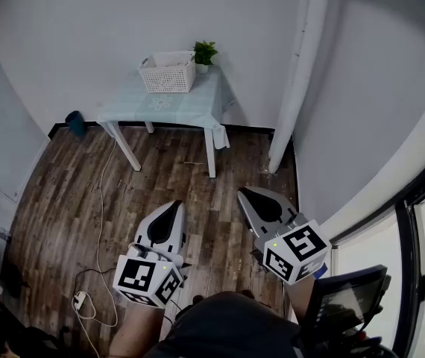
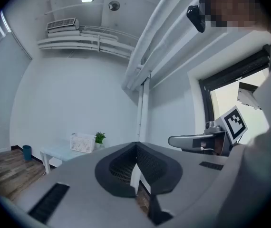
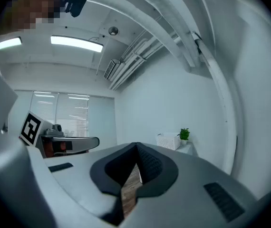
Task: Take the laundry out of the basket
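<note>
The white laundry basket is sitting on the small worktop at twelve o'clock, a potted plant just beside it at two o'clock. The left gripper and right gripper are hovering level at six o'clock, well apart from it, both clenched on nothing.

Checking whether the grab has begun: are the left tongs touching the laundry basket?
Apart. The head view shows wood floor between the left tongs and the basket on the table.

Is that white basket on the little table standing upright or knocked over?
Upright: the basket stands on its base on the table, rim up, beside the plant.
</note>
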`<state>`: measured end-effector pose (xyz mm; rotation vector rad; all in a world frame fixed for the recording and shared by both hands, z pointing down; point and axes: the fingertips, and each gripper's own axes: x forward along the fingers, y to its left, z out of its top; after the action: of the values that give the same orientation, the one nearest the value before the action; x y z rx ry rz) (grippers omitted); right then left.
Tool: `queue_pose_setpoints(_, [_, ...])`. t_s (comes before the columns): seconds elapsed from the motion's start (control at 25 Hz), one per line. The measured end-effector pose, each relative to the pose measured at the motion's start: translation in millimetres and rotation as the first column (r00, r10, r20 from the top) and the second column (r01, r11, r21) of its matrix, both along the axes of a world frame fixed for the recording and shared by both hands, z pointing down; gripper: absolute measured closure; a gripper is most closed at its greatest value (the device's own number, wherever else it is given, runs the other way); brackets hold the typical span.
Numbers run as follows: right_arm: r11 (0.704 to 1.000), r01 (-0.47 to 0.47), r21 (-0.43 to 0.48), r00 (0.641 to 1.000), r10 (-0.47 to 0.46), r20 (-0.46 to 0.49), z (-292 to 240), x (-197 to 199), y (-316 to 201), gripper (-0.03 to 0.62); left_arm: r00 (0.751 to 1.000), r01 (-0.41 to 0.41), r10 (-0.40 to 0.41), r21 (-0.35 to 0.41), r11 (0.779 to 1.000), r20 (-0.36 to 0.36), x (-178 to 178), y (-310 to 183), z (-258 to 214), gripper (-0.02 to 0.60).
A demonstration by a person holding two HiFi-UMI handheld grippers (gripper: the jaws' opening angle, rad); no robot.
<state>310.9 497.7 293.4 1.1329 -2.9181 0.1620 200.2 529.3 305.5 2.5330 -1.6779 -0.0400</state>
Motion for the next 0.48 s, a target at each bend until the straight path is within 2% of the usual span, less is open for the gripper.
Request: queue_pose_setpoints(0.48, [1.0,-0.01,0.014,1.0,0.01,-0.025,-1.3,-9.6,-2.9,0.579,1.0,-0.018,0.018,-0.012,1.0,0.001,-5.3,-4.0,4.4,0.574])
